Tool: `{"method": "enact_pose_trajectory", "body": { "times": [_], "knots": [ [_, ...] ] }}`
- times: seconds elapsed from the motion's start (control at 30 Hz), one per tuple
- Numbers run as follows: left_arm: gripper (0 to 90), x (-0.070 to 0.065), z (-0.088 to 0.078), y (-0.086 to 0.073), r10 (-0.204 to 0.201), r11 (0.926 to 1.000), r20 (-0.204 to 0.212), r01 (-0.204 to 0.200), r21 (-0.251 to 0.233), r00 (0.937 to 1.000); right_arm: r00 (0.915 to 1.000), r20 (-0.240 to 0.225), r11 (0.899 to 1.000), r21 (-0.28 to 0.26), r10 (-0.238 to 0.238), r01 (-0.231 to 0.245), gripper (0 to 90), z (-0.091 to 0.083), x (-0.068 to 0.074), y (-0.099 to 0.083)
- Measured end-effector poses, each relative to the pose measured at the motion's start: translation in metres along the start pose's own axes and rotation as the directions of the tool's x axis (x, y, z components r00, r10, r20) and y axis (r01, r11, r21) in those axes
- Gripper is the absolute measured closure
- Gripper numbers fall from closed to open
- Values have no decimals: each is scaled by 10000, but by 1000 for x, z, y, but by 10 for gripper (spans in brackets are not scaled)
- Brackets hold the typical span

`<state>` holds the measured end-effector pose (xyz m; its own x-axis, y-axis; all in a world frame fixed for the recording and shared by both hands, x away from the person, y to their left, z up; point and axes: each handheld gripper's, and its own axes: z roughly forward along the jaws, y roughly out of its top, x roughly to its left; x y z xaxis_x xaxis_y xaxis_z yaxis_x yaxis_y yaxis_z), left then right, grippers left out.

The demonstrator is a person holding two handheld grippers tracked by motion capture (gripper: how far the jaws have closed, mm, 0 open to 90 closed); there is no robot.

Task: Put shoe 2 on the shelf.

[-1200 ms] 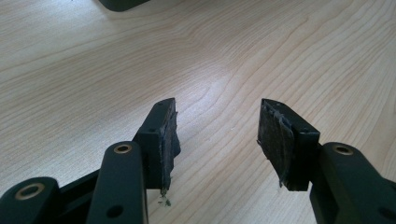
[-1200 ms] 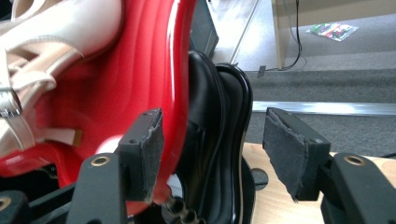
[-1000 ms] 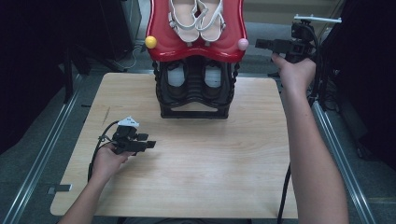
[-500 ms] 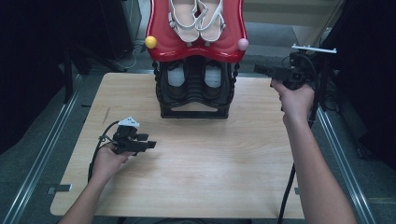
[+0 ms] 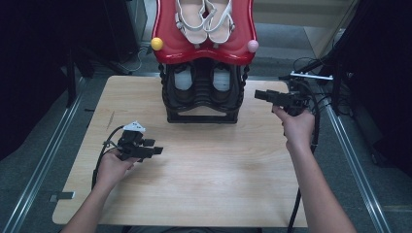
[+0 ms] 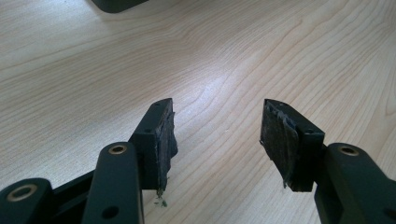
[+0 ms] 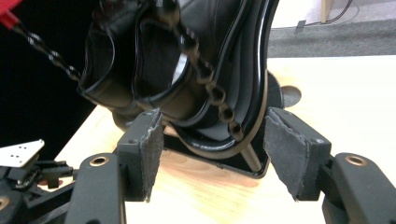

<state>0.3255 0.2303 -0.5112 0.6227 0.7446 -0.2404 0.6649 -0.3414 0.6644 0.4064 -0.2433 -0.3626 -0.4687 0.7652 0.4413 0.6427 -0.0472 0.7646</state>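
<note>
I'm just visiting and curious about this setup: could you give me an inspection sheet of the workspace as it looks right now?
Surface: light wooden table, bare around the rack.
Job's things: two-tier shoe rack at the far edge; white sandals on the red top shelf, black shoes below.
Clutter: nothing seen.
Grippers: left claw open over bare wood; right claw open, aimed at the rack's lower tier, holding nothing.
Cables: black cable loops by the left hand; another trails from the right claw.
Surroundings: grey floor, metal rails, dark background.
</note>
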Motion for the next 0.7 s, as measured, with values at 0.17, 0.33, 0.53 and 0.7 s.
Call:
{"method": "enact_pose_trajectory", "body": {
  "times": [0.17, 0.33, 0.53, 0.7],
  "knots": [
    [441, 0, 0, 0, -11, 10000, 10, 11, 28, 10000, 9999, -161, 9998, 208, -20, 23, 384, 9, 0, -17],
    [441, 0, 1, 0, 33, 10000, 17, -33, 45, 10000, 9999, -142, 9992, 397, -26, 31, 384, 19, -1, -36],
    [440, 0, 1, 0, 27, 10000, 24, -27, 86, 10000, 9984, -519, 9985, 514, 223, -196, 385, 29, -4, -57],
    [439, 0, 1, 0, 1, 10000, 29, -1, 94, 10000, 9977, -613, 9990, 349, 283, -262, 399, 35, -9, -73]
  ]
}}
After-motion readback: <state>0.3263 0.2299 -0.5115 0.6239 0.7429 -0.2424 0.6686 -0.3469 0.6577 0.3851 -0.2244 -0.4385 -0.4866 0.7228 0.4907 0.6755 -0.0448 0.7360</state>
